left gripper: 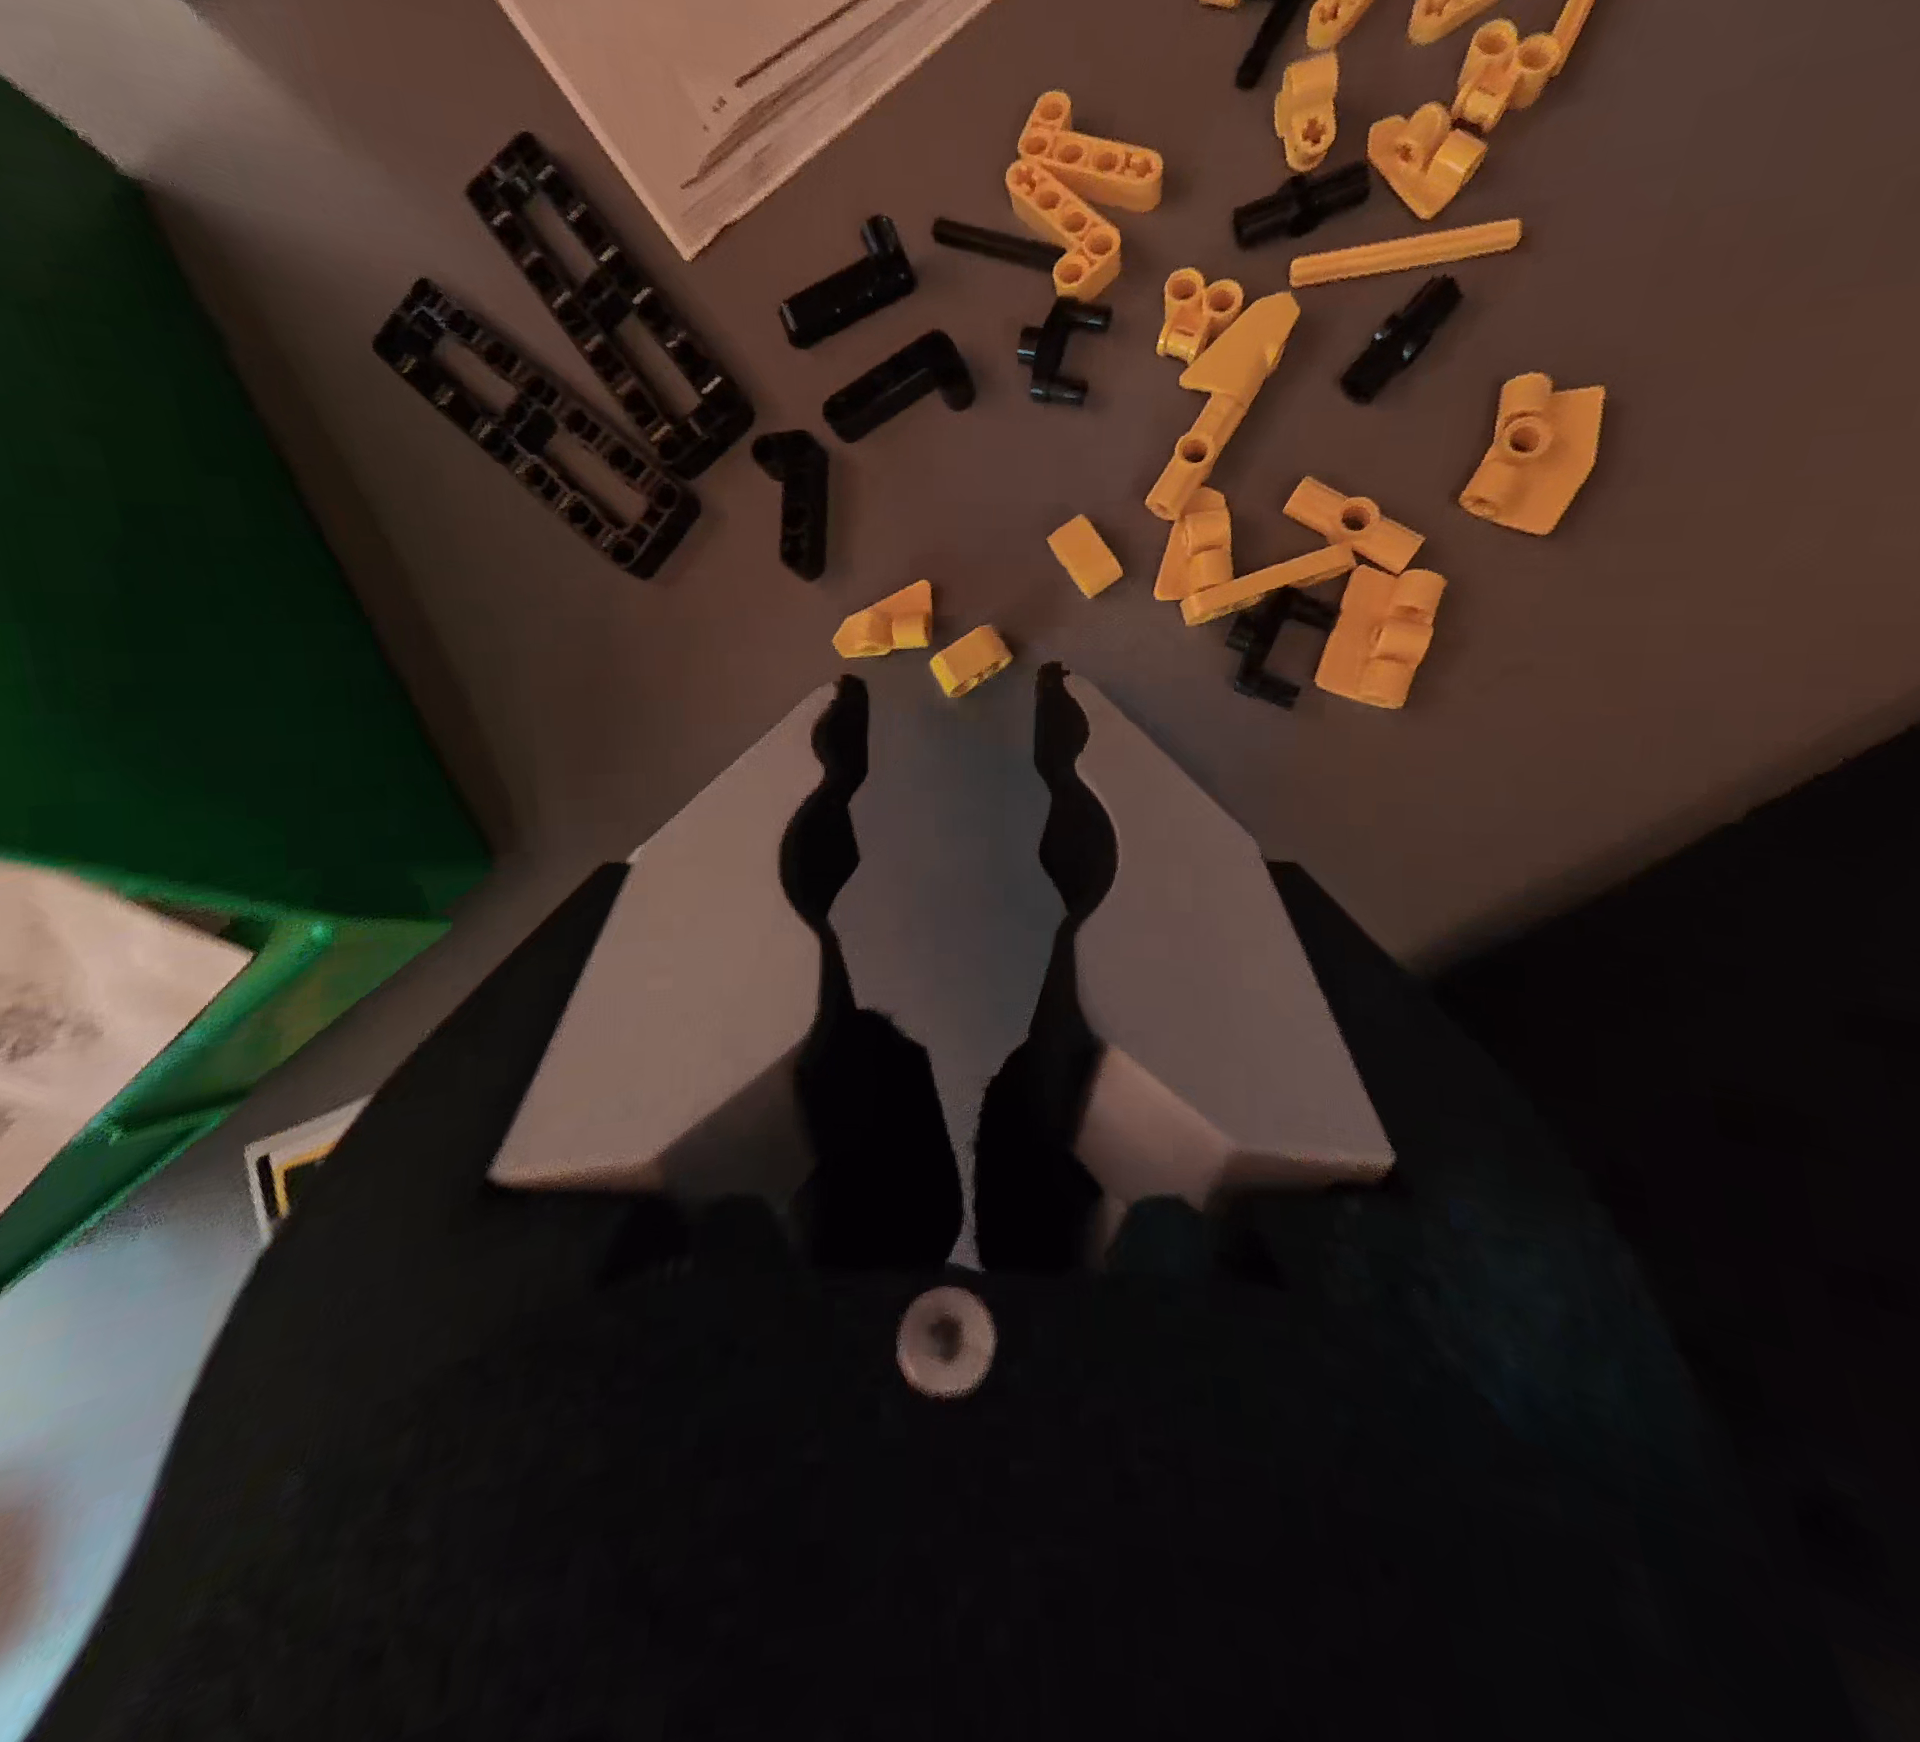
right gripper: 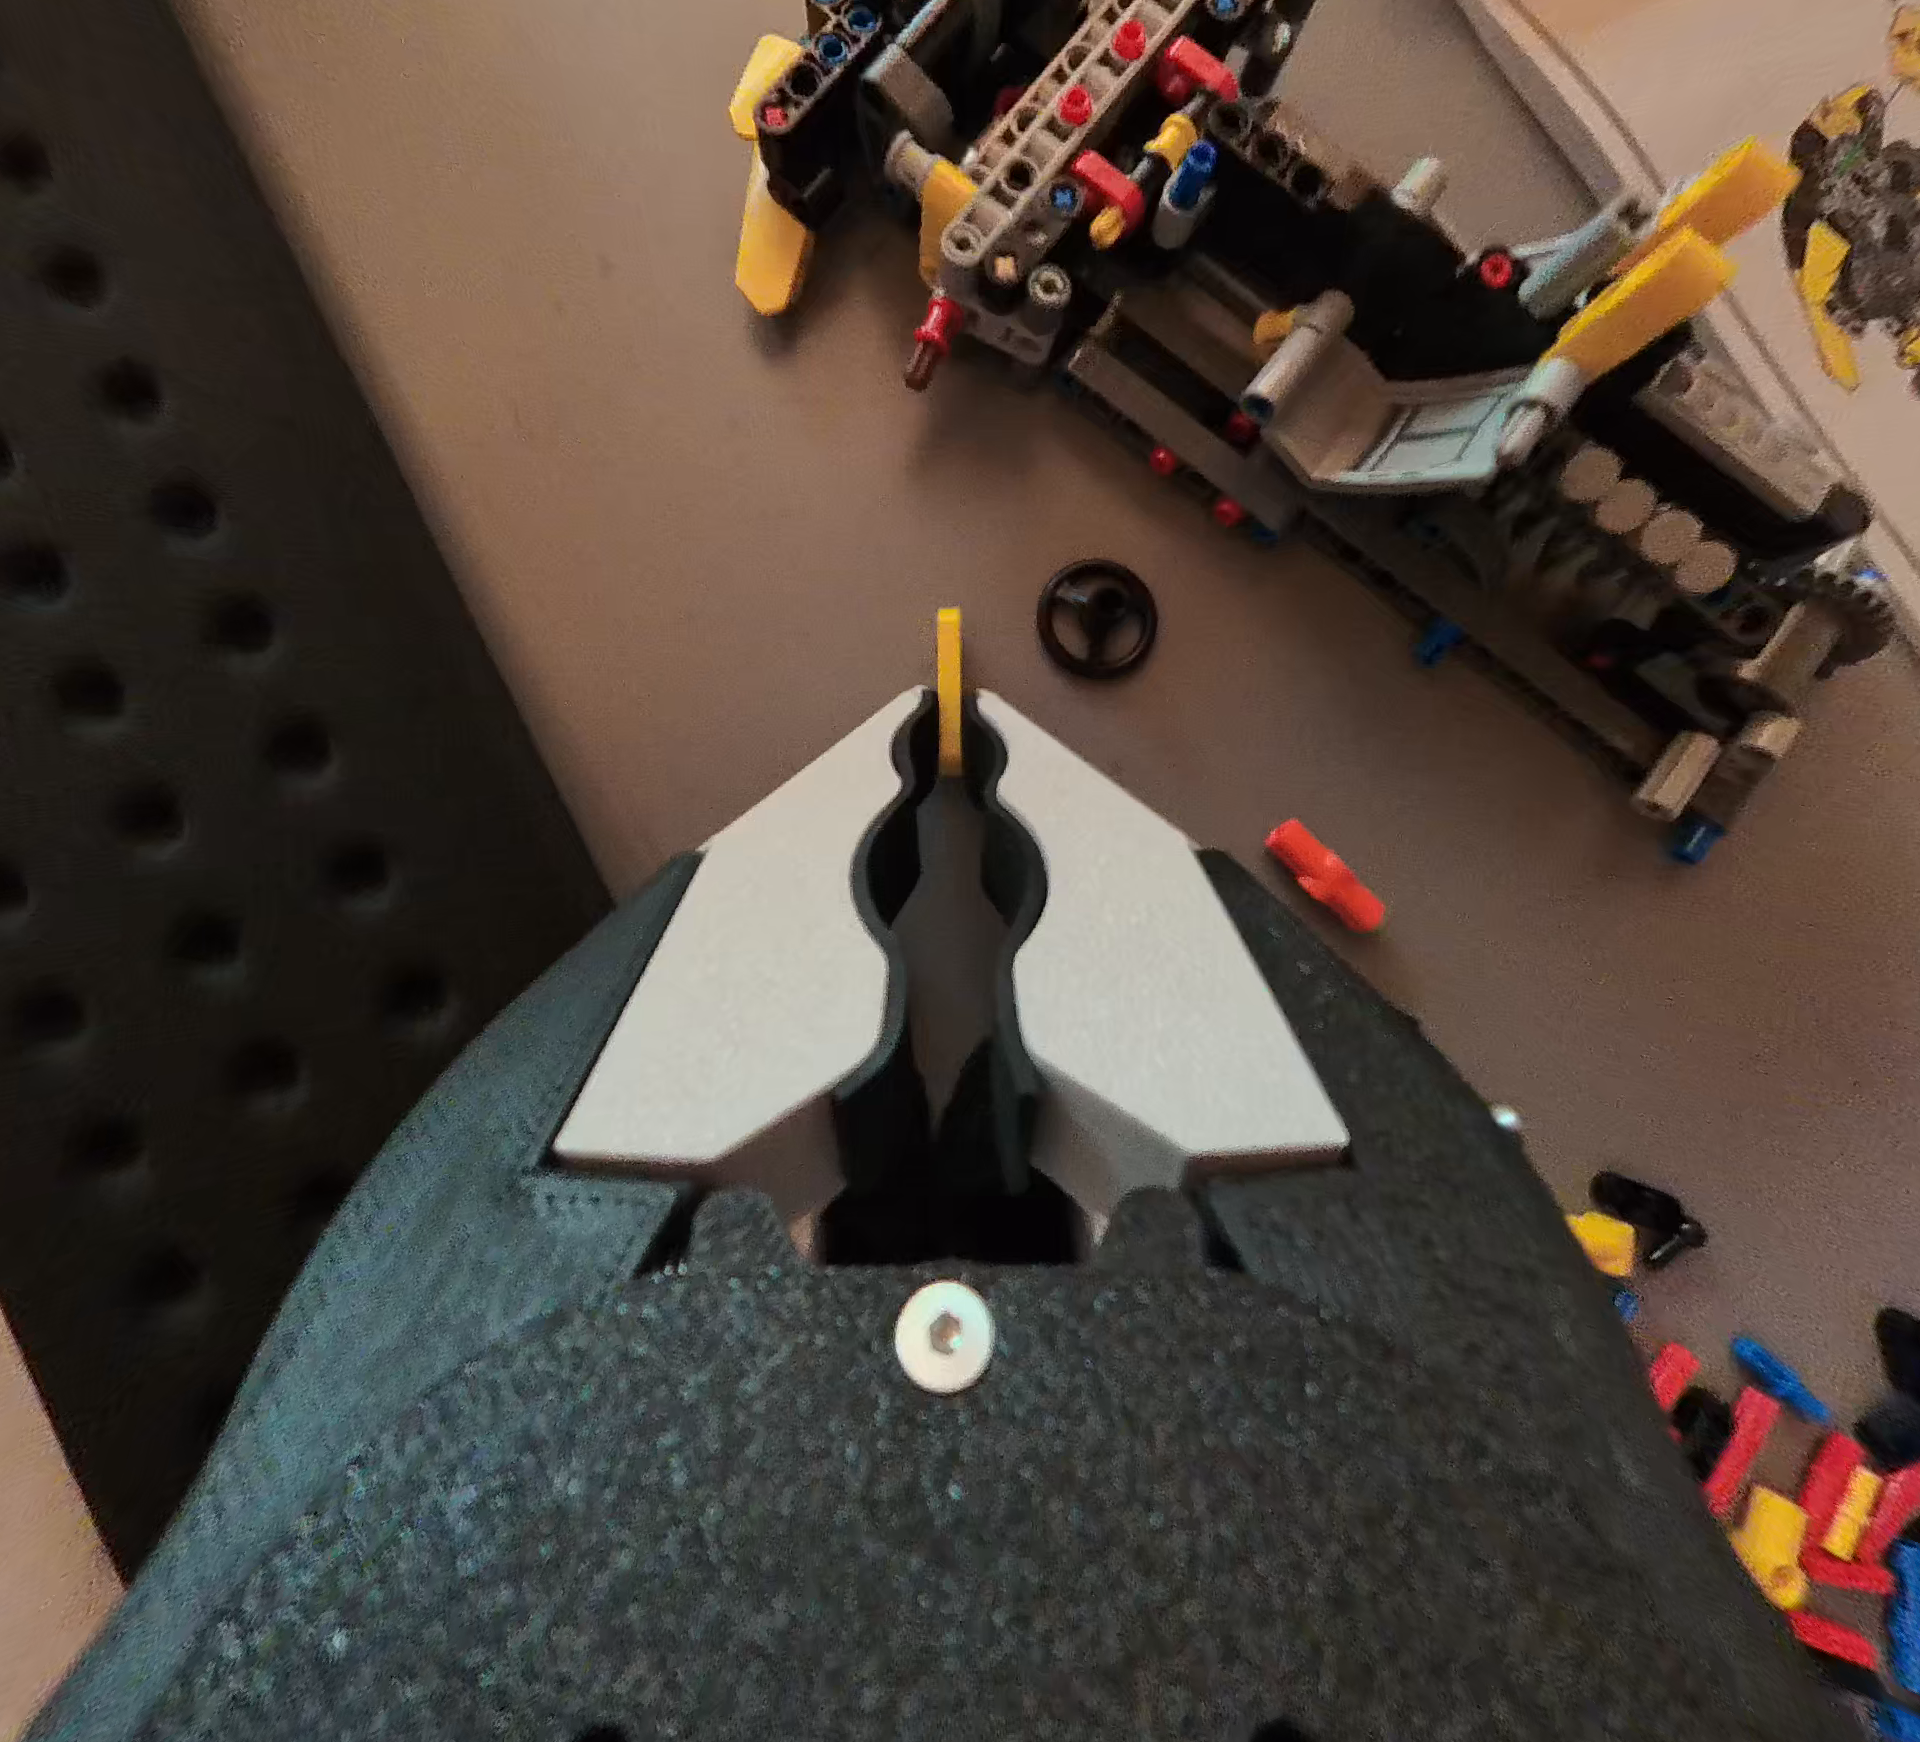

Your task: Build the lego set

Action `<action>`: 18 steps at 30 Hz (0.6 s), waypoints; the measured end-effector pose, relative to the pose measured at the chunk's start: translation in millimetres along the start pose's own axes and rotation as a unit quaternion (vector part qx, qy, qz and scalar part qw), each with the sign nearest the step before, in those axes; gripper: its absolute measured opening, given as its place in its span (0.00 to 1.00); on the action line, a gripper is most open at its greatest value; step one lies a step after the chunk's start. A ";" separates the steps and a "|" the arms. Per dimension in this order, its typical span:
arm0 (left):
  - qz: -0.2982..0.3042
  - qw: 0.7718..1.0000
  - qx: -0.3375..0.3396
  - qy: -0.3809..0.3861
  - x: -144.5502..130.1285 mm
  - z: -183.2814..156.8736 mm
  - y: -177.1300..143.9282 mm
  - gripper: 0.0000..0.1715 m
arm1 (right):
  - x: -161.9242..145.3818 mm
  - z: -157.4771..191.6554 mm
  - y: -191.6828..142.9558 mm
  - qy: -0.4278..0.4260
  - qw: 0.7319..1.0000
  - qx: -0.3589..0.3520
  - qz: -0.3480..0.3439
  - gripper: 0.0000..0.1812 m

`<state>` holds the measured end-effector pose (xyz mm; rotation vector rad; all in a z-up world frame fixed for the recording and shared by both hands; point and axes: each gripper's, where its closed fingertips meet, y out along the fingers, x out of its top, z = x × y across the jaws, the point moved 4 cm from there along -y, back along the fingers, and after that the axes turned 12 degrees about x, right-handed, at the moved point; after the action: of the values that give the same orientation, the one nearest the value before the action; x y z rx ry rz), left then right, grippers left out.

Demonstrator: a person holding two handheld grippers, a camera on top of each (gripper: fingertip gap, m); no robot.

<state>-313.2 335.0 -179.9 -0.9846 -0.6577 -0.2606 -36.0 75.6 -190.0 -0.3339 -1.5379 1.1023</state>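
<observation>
Around the left gripper (left gripper: 951, 690), loose plastic pieces lie scattered on the grey tabletop (left gripper: 312, 134): two black rectangular open frames (left gripper: 566, 352) at centre left of the left wrist view, yellow beams and connectors (left gripper: 1340, 466) to the upper right, a white instruction booklet (left gripper: 727, 9) at the top, and a green box (left gripper: 156, 570) on the left edge. A small yellow connector (left gripper: 971, 659) sits just beyond the fingertips, which are spread apart and hold nothing.

In the right wrist view, the partly built black, grey and yellow lego model (right gripper: 1247, 258) spans the upper right, with a black wheel-shaped ring (right gripper: 1096, 620) and a red pin (right gripper: 1325, 874) lying between it and the right gripper (right gripper: 950, 705). That gripper is clamped on a thin yellow plate (right gripper: 949, 674) that stands upright out of its tips. A dark perforated panel (right gripper: 156, 653) fills the left side.
</observation>
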 end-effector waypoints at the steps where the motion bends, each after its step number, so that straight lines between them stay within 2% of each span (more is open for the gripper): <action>1: -0.008 1.000 0.004 -0.010 0.0 1.9 -5.1 0.17 | 6.0 2.4 -0.1 -0.007 1.000 0.004 -0.004 0.02; 3: -0.022 0.999 0.010 -0.025 -1.5 3.1 -15.4 0.17 | 34.2 13.1 0.6 -0.022 0.999 0.032 -0.037 0.02; 6: -0.031 0.999 0.015 -0.035 -8.3 0.5 -27.8 0.17 | 104.0 35.2 14.6 -0.072 0.991 0.085 -0.079 0.02; 8: -0.034 0.999 0.019 -0.034 -14.6 -2.5 -34.0 0.16 | 153.7 48.5 40.9 -0.127 0.983 0.112 -0.066 0.02; 11: -0.044 0.998 0.012 -0.049 -21.7 -9.2 -40.7 0.16 | 214.6 51.5 101.5 -0.175 0.973 0.149 -0.019 0.02; 15: -0.072 0.993 0.001 -0.093 -23.8 -16.7 -47.7 0.16 | 251.2 49.5 175.2 -0.173 0.961 0.208 0.060 0.02; 18: -0.092 0.985 0.000 -0.143 -20.0 -18.1 -51.5 0.16 | 256.7 48.7 203.7 -0.177 0.957 0.210 0.091 0.02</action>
<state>-346.7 290.3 -164.0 -0.9711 -1.0131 -0.2844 -228.6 345.2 -185.5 0.0187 -1.5483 1.6677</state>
